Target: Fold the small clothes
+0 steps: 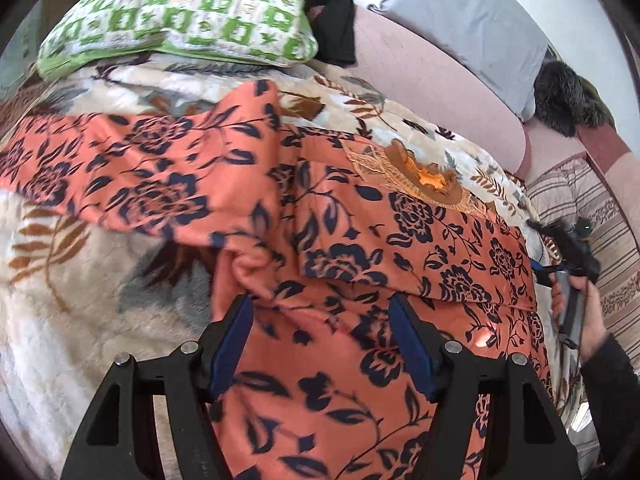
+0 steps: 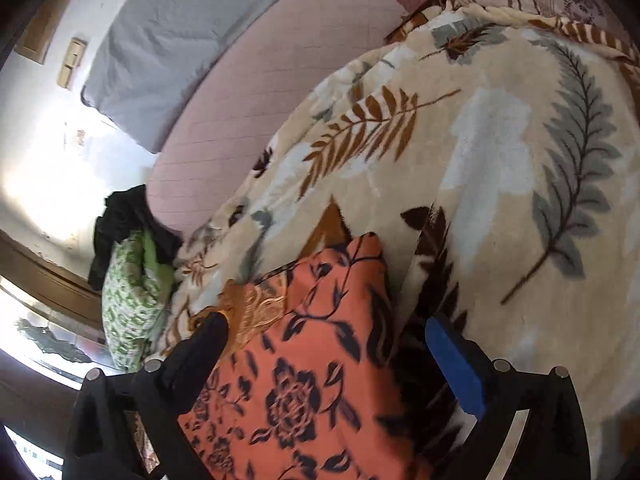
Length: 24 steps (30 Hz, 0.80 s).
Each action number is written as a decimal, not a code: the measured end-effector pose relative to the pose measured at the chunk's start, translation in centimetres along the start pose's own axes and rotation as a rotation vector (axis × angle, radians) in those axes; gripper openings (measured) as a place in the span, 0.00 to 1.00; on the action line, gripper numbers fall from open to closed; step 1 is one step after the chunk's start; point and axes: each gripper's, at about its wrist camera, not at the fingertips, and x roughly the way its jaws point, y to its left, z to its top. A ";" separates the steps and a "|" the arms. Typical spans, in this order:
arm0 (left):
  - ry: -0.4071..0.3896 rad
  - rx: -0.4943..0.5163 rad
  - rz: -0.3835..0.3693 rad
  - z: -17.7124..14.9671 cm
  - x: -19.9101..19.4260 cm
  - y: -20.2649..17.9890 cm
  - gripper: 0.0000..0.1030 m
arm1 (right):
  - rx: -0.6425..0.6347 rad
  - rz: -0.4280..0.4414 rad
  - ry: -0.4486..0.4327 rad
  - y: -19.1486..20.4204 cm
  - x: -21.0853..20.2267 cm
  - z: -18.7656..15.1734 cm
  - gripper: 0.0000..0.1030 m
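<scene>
An orange garment with dark blue flowers [image 1: 360, 240] lies partly folded on a cream leaf-print blanket [image 1: 80, 280], its embroidered brown neckline [image 1: 424, 176] facing up at the far right. My left gripper [image 1: 322, 308] is open above the garment's near edge, jaws wide apart with cloth between them. My right gripper [image 1: 568, 256] shows in the left wrist view at the garment's right edge. In the right wrist view my right gripper [image 2: 328, 328] is open, with a fold of the garment [image 2: 312, 380] lying between its fingers and the neckline [image 2: 252, 308] beside the left finger.
A green-and-white pillow [image 1: 180, 12] and a black garment [image 1: 332, 12] lie at the far end. A pink mattress [image 1: 432, 80], a grey pillow [image 1: 460, 20] and a dark furry item [image 1: 568, 100] are to the right. A striped cover [image 1: 600, 240] lies beyond the blanket's right edge.
</scene>
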 end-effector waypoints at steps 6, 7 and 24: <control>-0.039 -0.148 0.041 0.9 -2.1 6.2 0.69 | -0.103 -0.237 -0.029 -0.5 0.7 -0.1 0.32; -0.059 -0.207 0.028 1.2 -2.6 7.8 0.69 | -0.172 -0.302 -0.039 1.0 0.3 -0.6 0.68; -0.281 -0.816 0.001 7.5 -4.3 31.8 0.69 | -0.283 -0.012 0.030 6.0 -5.6 -21.0 0.91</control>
